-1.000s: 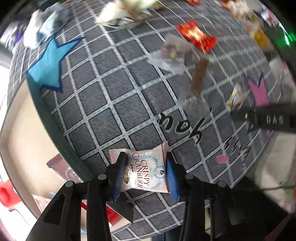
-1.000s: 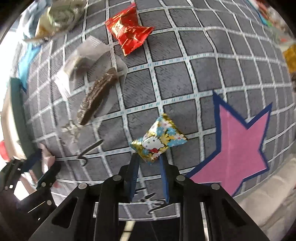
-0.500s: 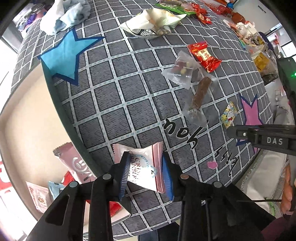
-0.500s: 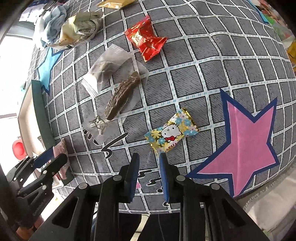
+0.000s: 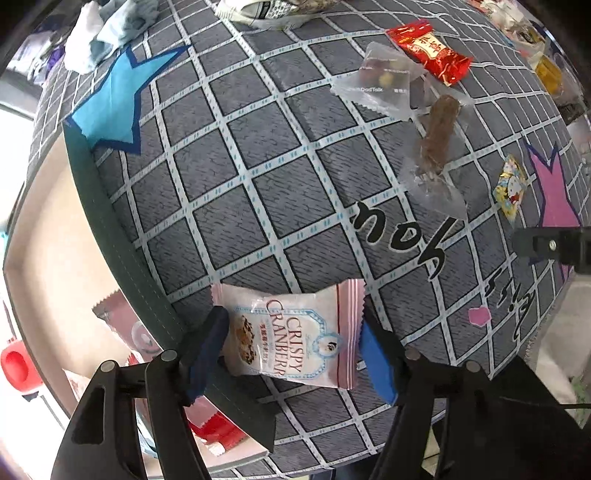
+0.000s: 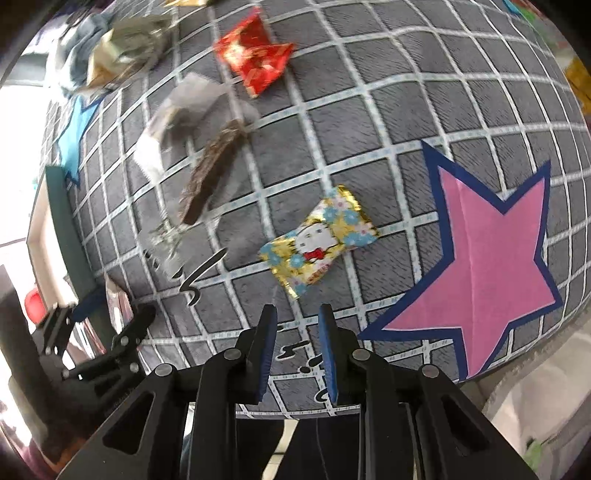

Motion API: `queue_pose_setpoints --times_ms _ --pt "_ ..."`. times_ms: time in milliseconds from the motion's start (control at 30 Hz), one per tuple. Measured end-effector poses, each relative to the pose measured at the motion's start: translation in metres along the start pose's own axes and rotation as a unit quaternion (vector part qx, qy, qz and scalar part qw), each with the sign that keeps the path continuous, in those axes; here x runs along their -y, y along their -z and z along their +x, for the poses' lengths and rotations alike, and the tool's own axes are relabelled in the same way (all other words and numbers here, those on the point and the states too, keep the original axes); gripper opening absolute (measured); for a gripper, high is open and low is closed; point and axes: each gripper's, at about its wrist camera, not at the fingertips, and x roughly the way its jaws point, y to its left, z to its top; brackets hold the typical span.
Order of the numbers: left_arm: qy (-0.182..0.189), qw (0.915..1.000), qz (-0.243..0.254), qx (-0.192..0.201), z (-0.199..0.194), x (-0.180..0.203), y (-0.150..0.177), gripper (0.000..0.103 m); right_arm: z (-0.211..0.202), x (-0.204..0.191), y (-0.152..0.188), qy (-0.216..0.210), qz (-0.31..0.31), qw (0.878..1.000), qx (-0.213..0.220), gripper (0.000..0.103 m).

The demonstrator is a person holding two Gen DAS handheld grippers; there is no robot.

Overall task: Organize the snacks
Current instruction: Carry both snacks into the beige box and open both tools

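Observation:
A pink-and-white Crispy Cranberry packet (image 5: 295,336) lies between the fingers of my left gripper (image 5: 291,350), near the front left edge of the grey checked cloth (image 5: 236,155). The jaws stand wide on either side of it and look open. My right gripper (image 6: 297,343) is narrowly open and empty, just short of a gold Hello Kitty candy (image 6: 319,240), which also shows in the left wrist view (image 5: 511,186). A brown bar in clear wrap (image 6: 210,171), a clear packet (image 5: 380,81) and a red packet (image 6: 256,55) lie farther back.
A shallow cream box (image 5: 48,236) with a dark green rim sits left of the cloth and holds several packets (image 5: 125,325). A crumpled wrapper (image 6: 122,48) and a cloth rag (image 5: 110,29) lie at the far edge. A pink star (image 6: 487,251) is printed on the right.
My left gripper has spread its jaws wider around the cranberry packet. My right gripper has drawn back from the Hello Kitty candy and then come closer to it again.

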Motion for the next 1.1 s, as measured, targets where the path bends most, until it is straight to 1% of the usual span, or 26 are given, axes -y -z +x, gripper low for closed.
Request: queue_pose_setpoints --times_ms 33,67,100,167,200,233,300,367,400,467,500,533,600,633,667,700,733,767,800,833,900,933,967,1000,1033,1100 --pt "0.0 1.0 -0.002 -0.002 0.0 0.001 -0.001 0.073 0.001 0.003 -0.002 -0.004 0.01 1.0 -0.001 0.068" --pt "-0.001 1.0 -0.002 -0.003 0.0 0.001 -0.001 0.073 0.001 0.006 -0.004 -0.009 0.022 1.0 0.0 0.092" --pt "-0.002 1.0 -0.002 -0.003 0.0 -0.002 0.003 0.075 0.0 0.009 -0.005 -0.015 0.035 0.999 0.01 0.093" --pt "-0.004 1.0 -0.004 -0.005 -0.001 -0.003 0.004 0.077 -0.003 0.009 -0.008 -0.018 0.046 0.998 0.025 0.092" --pt "-0.005 1.0 -0.005 -0.004 -0.001 -0.003 0.004 0.077 -0.003 0.007 -0.009 -0.015 0.045 0.998 0.028 0.092" --pt "-0.005 1.0 -0.005 -0.004 -0.001 -0.006 0.011 0.078 -0.002 0.005 -0.011 -0.009 0.04 0.999 0.027 0.092" --pt "-0.008 0.9999 -0.006 -0.003 0.001 -0.009 0.031 0.079 0.002 -0.003 -0.014 0.027 0.017 0.999 0.026 0.092" --pt "-0.011 0.9999 -0.006 -0.002 0.001 -0.009 0.032 0.081 0.004 -0.005 -0.013 0.041 0.012 0.999 0.027 0.092" --pt "-0.012 0.9999 -0.006 -0.001 0.002 -0.003 0.029 0.082 0.005 -0.002 -0.012 0.033 0.029 0.999 0.027 0.092" --pt "-0.014 0.9999 -0.008 0.0 0.002 0.003 0.025 0.084 0.006 0.008 -0.011 0.002 0.077 0.997 0.02 0.092" --pt "-0.015 0.9998 -0.01 0.0 0.007 0.009 0.017 0.085 0.009 0.015 -0.012 -0.019 0.108 0.994 0.014 0.092" --pt "-0.014 0.9998 -0.012 -0.001 0.009 0.01 0.013 0.086 0.012 0.018 -0.013 -0.031 0.127 0.991 0.008 0.092" --pt "-0.01 0.9998 -0.016 -0.003 0.011 0.013 0.009 0.086 0.019 0.019 -0.016 -0.033 0.147 0.989 -0.001 0.092" --pt "-0.005 0.9998 -0.017 -0.005 0.013 0.015 0.007 0.083 0.021 0.013 -0.018 -0.02 0.139 0.99 -0.007 0.092" --pt "0.008 0.9997 -0.023 -0.007 0.013 0.015 0.007 0.08 0.023 0.004 -0.02 0.003 0.118 0.993 -0.012 0.087" --pt "0.017 0.9995 -0.027 -0.007 0.015 0.013 0.005 0.074 0.024 -0.007 -0.022 0.029 0.084 0.996 -0.013 0.081" --pt "0.015 0.9994 -0.03 -0.004 0.014 0.013 0.006 0.068 0.023 -0.017 -0.021 0.056 0.053 0.997 -0.007 0.063" --pt "0.015 0.9994 -0.031 -0.001 0.013 0.012 0.006 0.067 0.02 -0.026 -0.018 0.08 0.021 0.997 0.004 0.039" --pt "0.019 0.9992 -0.034 0.0 0.013 0.011 0.006 0.064 0.018 -0.035 -0.014 0.092 -0.014 0.996 0.016 0.037" --pt "0.023 0.999 -0.037 0.001 0.011 0.008 0.007 0.061 0.018 -0.04 -0.012 0.091 -0.036 0.995 0.016 0.037" --pt "0.043 0.9976 -0.054 0.009 0.007 0.001 0.008 0.057 0.022 -0.047 -0.006 0.088 -0.058 0.994 0.014 0.037" --pt "0.05 0.9969 -0.06 0.013 0.006 -0.002 0.009 0.057 0.021 -0.048 -0.003 0.073 -0.056 0.996 0.016 0.037" --pt "0.06 0.9957 -0.068 0.021 0.001 -0.005 0.009 0.057 0.02 -0.046 0.003 0.048 -0.049 0.997 0.02 0.037" --pt "0.065 0.995 -0.07 0.028 -0.002 -0.006 0.01 0.057 0.014 -0.037 0.007 0.028 -0.043 0.998 0.024 0.037" --pt "0.071 0.9943 -0.071 0.036 -0.007 -0.007 0.01 0.057 0.009 -0.03 0.009 0.016 -0.039 0.999 0.028 0.037" --pt "0.079 0.9931 -0.07 0.051 -0.016 -0.007 0.01 0.057 0.002 -0.031 0.017 -0.007 -0.038 0.999 0.036 0.037"
